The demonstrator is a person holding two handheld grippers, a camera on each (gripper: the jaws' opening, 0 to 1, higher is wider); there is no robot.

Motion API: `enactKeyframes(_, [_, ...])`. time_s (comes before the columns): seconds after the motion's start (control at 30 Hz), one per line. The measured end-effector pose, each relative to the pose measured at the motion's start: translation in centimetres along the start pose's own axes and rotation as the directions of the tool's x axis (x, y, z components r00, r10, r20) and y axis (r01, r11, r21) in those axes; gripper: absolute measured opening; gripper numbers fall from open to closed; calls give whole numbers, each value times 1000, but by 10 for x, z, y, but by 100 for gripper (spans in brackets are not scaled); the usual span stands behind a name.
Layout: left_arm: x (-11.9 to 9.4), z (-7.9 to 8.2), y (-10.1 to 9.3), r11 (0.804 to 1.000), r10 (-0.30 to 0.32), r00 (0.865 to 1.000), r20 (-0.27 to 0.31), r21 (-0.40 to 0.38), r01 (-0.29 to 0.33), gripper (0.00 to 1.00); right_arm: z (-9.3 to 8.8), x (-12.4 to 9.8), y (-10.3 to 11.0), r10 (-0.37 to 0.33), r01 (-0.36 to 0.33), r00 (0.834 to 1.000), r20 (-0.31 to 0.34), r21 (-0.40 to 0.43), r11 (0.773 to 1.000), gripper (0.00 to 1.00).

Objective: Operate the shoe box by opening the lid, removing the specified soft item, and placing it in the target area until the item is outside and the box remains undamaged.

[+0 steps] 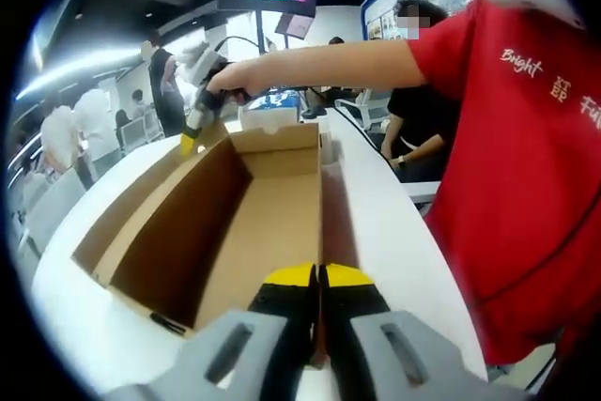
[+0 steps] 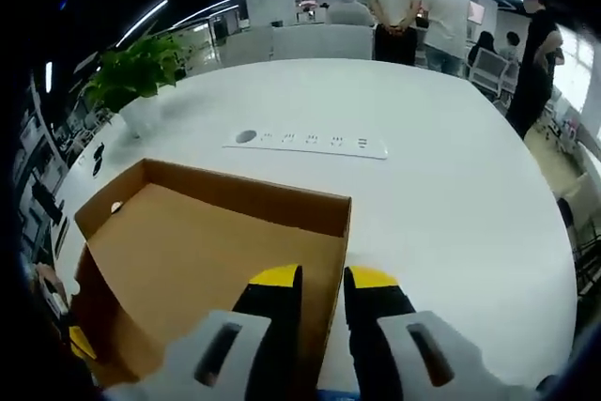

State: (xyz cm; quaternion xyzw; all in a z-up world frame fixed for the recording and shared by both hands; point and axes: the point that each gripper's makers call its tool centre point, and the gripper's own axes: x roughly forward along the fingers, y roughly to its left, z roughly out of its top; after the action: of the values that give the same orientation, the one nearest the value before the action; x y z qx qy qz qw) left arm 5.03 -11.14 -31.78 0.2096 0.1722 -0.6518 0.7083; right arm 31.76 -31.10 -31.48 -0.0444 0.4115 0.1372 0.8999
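Left gripper view: your left gripper [image 1: 317, 274] rises from the bottom with its yellow-tipped jaws pressed together over the near wall of the shoe box [image 1: 272, 223], so that the cardboard edge appears pinched between them. The box lies open on the white table [image 1: 385, 223], its brown interior facing up; no lid or soft item can be made out inside it from this angle. At the far left corner of the box, your right gripper [image 1: 191, 138] enters from the upper right, carried by your hand [image 1: 230, 77] on an outstretched arm in a red sleeve [image 1: 451, 44]. Its yellow tip sits at the box's rim; whether it touches the cardboard cannot be told.

Right gripper view: your right gripper [image 2: 322, 279] shows its two jaws a narrow gap apart, with the right-hand wall of the shoe box [image 2: 188, 251] standing in that gap. Whether the jaws actually press on the wall cannot be told. The bare cardboard floor of the box is visible. Beyond the box a white power strip [image 2: 305, 143] lies flat on the table [image 2: 451, 194], well apart from the box. A potted plant [image 2: 131, 77] stands at the table's far left edge, and several people [image 2: 413, 16] stand beyond the table.
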Motion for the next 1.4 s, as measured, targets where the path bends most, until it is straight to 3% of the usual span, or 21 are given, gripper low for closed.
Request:
enactKeyframes(0.37, [0, 1, -1, 1000, -4, 1000, 0, 2, 4, 2, -3, 7, -3, -50, 49, 998, -24, -33, 998, 14])
enactKeyframes(0.47, [0, 1, -1, 1000, -5, 1000, 0, 3, 5, 2, -7, 7, -8, -72, 69, 996, -42, -75, 995, 5])
enactKeyframes(0.77, [0, 0, -1, 999, 16, 1000, -1, 31, -15, 2, -7, 7, -7, -73, 71, 997, -33, -44, 996, 3])
enactKeyframes(1.17, [-2, -1, 5, 993, 74, 997, -7, 93, -73, 4, 1, 1, -11, -87, 88, 996, 29, -56, 995, 3])
enactKeyframes(1.4, [-2, -2, 9, 993, 93, 996, -11, 80, -92, 4, 13, -7, -10, -98, 105, 991, 95, -76, 992, 3])
